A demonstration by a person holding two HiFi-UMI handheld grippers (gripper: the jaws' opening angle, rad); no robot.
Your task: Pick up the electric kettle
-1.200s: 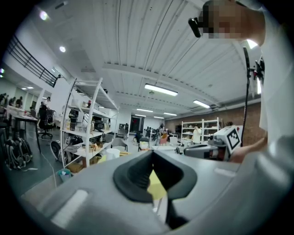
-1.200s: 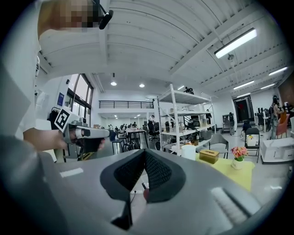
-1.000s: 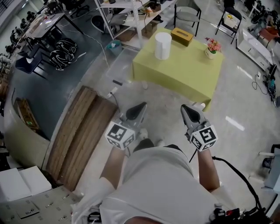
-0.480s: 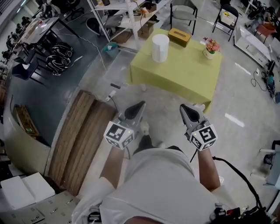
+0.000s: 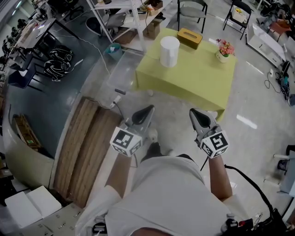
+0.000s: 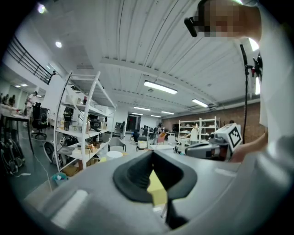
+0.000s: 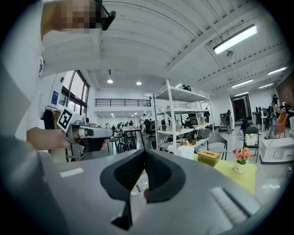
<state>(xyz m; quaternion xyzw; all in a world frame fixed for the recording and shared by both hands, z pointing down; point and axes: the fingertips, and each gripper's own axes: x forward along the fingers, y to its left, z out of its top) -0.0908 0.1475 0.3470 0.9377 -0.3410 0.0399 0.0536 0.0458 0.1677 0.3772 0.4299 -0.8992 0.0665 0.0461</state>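
Far left in the head view, wooden boards (image 5: 85, 143) lay flat on the grey floor (image 5: 166, 99), and beyond them a white shelf rack (image 5: 120, 11) stood at the top of the frame. The left hand-held gripper (image 5: 147, 111) was held out level over the floor. In its own view its jaws met at the tips with nothing between them (image 6: 152, 154); only a strip of the yellow-green cloth showed through the gap lower down.

Ahead of both grippers stood a tabletop (image 5: 198, 80) covered in that cloth. The electric kettle (image 5: 169, 50), a plain white cylinder, stood upright near its far left corner, well apart from either gripper. It also showed in the left gripper view (image 6: 114, 155) and the right gripper view (image 7: 186, 151). A wooden tissue box (image 5: 191, 38) sat near it, to the right and further back.

The right hand-held gripper (image 5: 192, 112) was level with the left one, its jaws likewise pressed together and empty (image 7: 144, 153). At the tabletop's right side stood a small flower pot (image 5: 223, 50), and a chair (image 5: 191, 9) waited behind the tabletop.
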